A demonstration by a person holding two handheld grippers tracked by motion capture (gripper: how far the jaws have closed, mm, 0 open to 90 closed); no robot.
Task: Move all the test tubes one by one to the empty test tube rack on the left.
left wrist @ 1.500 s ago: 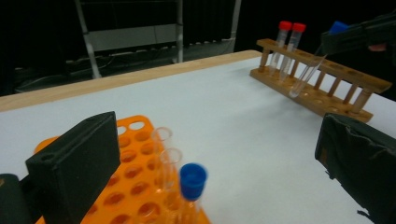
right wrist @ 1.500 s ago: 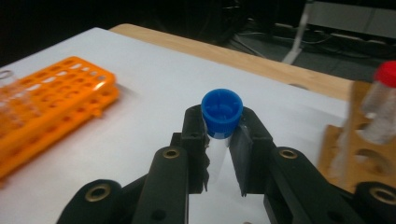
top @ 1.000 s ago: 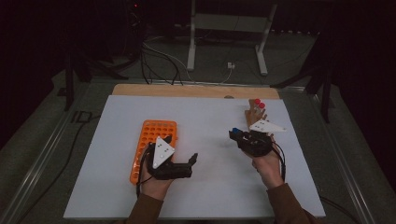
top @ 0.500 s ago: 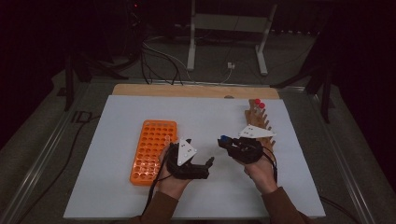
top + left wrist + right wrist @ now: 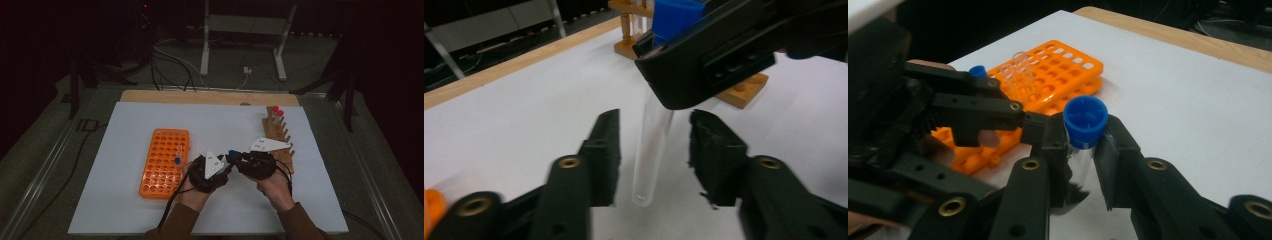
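Now right gripper (image 5: 1083, 150) clamps the blue-capped tube (image 5: 651, 145) (upright); left gripper (image 5: 654, 155) fingers closing, not touching.

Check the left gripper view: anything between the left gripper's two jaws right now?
Yes. In the left gripper view the clear tube with the blue cap, held by the right gripper, hangs between the left gripper jaws, which have just been closing; gaps remain.
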